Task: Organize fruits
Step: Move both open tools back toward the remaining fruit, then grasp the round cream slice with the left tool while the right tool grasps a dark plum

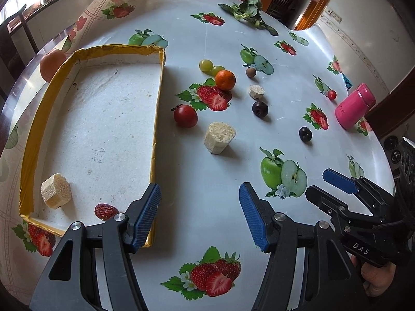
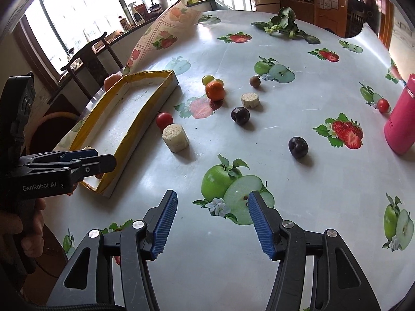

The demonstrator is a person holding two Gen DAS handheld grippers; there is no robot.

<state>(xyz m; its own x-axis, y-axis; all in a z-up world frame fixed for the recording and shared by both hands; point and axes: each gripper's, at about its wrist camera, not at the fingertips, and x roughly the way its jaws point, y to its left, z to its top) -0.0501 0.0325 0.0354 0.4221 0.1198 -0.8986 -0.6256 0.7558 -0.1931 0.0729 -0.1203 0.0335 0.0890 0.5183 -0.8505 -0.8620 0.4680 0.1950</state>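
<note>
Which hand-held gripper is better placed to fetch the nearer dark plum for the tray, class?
The right hand-held gripper, probably. It is open and empty, and the nearer dark plum lies ahead on its side. The left hand-held gripper, also open, sits at the tray corner.

The tablecloth (image 1: 197,171) is showing pale grey-white, printed with red strawberries and green apples. The tray (image 1: 27,140) is wearing yellow walls around a white floor. The mandarin (image 1: 225,79) is glowing orange, the tomato (image 1: 185,115) red, the plums (image 1: 260,108) dark purple, the grapes (image 1: 206,65) green, the flask (image 1: 354,106) pink. Gripper pads (image 1: 146,216) are showing blue.
</note>
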